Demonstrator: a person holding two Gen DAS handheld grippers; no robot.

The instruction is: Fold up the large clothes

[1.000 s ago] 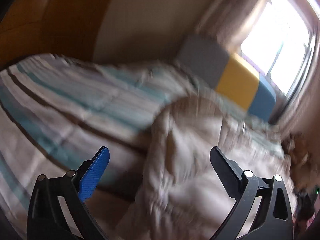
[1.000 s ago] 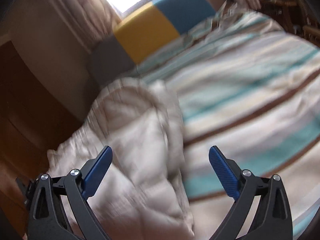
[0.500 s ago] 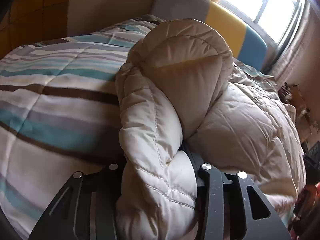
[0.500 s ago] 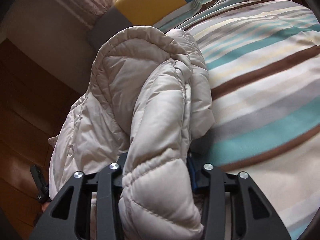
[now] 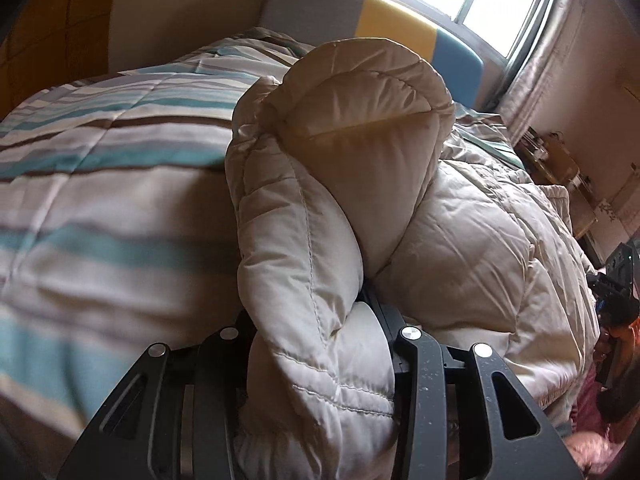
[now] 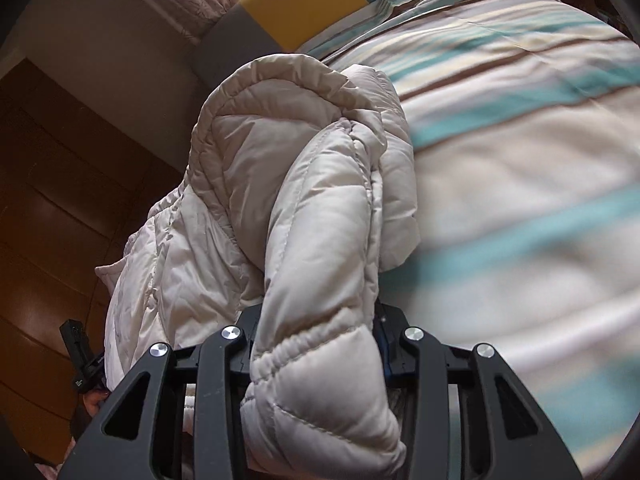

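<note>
A beige quilted puffer jacket (image 5: 360, 152) with a hood lies on a striped bedspread (image 5: 100, 184). My left gripper (image 5: 316, 320) is shut on a thick padded fold of the jacket, which bulges between and over its jaws. My right gripper (image 6: 316, 320) is shut on another padded fold of the same jacket (image 6: 280, 152). The fingertips of both are hidden by the fabric. The jacket body hangs toward the bed's side in both views.
The bedspread (image 6: 520, 160) has teal, brown and cream stripes. A grey, yellow and blue headboard (image 5: 372, 28) stands under a bright window (image 5: 492, 4). A wooden wall (image 6: 52, 200) is at the left of the right wrist view. Cluttered furniture (image 5: 560, 160) stands beside the bed.
One second ago both grippers were open above the jacket. They closed on padded folds half a second ago, and since then the jacket has been lifted and pulled slightly.
</note>
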